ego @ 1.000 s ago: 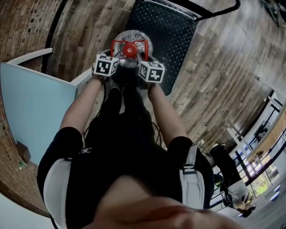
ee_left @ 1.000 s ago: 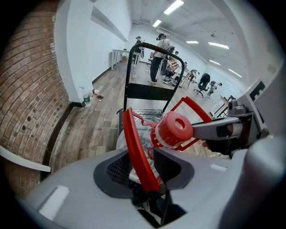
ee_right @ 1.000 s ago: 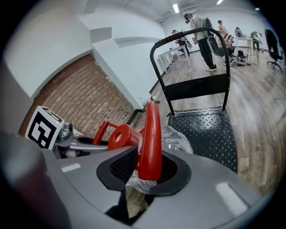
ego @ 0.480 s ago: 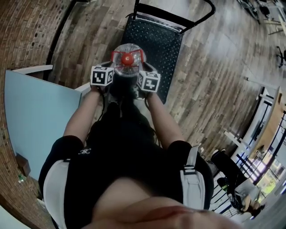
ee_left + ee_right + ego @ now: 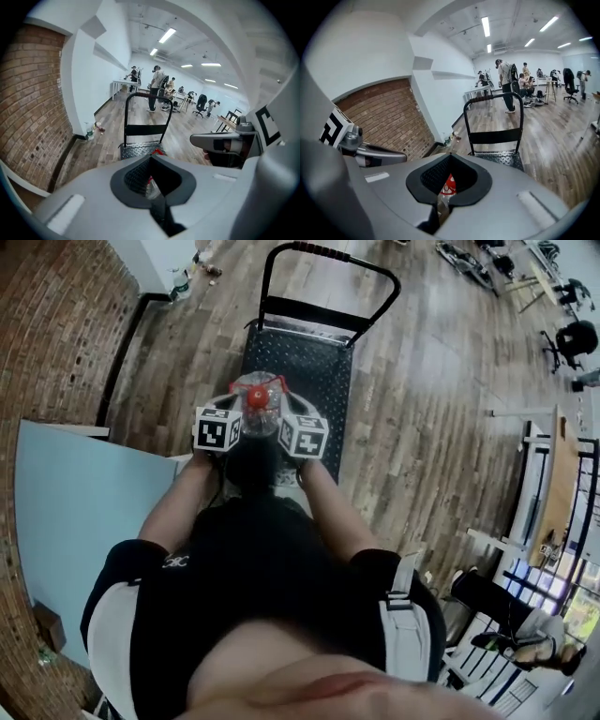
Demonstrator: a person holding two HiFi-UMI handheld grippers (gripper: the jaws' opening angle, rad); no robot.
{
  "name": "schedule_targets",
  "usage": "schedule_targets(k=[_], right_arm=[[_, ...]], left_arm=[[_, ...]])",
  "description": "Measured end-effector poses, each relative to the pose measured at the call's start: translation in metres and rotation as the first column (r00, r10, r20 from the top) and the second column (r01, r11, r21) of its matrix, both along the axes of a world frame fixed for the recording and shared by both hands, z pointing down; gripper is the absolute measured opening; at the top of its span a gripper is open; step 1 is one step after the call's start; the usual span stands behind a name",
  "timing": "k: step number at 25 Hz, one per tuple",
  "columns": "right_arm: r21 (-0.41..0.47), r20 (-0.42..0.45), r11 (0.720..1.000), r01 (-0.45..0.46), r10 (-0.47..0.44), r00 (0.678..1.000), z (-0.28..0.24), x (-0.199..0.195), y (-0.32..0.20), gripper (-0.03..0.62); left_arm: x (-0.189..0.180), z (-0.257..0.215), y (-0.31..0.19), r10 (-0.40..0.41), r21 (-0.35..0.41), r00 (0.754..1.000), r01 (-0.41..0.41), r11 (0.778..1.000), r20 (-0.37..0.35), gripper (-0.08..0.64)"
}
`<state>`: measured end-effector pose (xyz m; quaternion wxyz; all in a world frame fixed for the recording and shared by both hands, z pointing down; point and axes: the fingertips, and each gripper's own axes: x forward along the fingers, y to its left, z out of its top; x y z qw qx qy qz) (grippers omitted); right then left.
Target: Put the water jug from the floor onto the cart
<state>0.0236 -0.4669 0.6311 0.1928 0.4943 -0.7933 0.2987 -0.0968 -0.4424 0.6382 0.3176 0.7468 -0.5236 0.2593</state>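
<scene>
The water jug (image 5: 259, 414) is clear plastic with a red cap and a red carry handle. It hangs between my two grippers, over the near end of the black cart (image 5: 302, 357). My left gripper (image 5: 235, 412) is shut on the jug's left side at the handle, and my right gripper (image 5: 282, 415) is shut on its right side. In the left gripper view the closed jaws (image 5: 151, 158) hide all but a sliver of the jug (image 5: 151, 185). The right gripper view shows the same: jaws (image 5: 450, 157) shut, red cap (image 5: 448, 184) showing through the notch.
The cart's deck (image 5: 137, 150) of chequer plate and its upright push handle (image 5: 328, 253) lie straight ahead. A pale blue panel (image 5: 75, 502) stands at my left, and a brick wall (image 5: 56, 306) beyond it. Bottles (image 5: 183, 277) sit by the wall. People, desks and chairs fill the far room.
Both grippers have risen with the jug between them. The jug now shows against the cart's near end, and the cart's whole handle has come into view.
</scene>
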Motion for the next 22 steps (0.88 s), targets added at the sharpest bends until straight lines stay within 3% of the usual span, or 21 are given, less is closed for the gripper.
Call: schedule_targets(k=[5,12,17,22], right_arm=[[0.094,0.078,0.994,-0.046,0.039,0.996,-0.052,-0.004,-0.01,0.012],[0.215,0.147,0.97,-0.112,0.081,0.986,-0.126,0.004,-0.011,0.012],[0.268,0.165,0.954,-0.136,0.094,0.982,-0.156,0.016,-0.017,0.012],[0.279,0.177,0.945,-0.172,0.125,0.976,-0.164,0.032,-0.021,0.012]], left_arm=[[0.003,-0.048,-0.014,0.026,0.118,0.997,-0.035,0.992,0.075,0.0],[0.017,-0.12,-0.02,0.028,0.23,1.0,-0.028,0.973,0.001,0.0],[0.027,-0.158,-0.026,0.054,0.318,0.999,-0.051,0.947,-0.002,0.0],[0.022,-0.159,-0.025,0.043,0.316,0.999,-0.04,0.948,-0.005,0.0]])
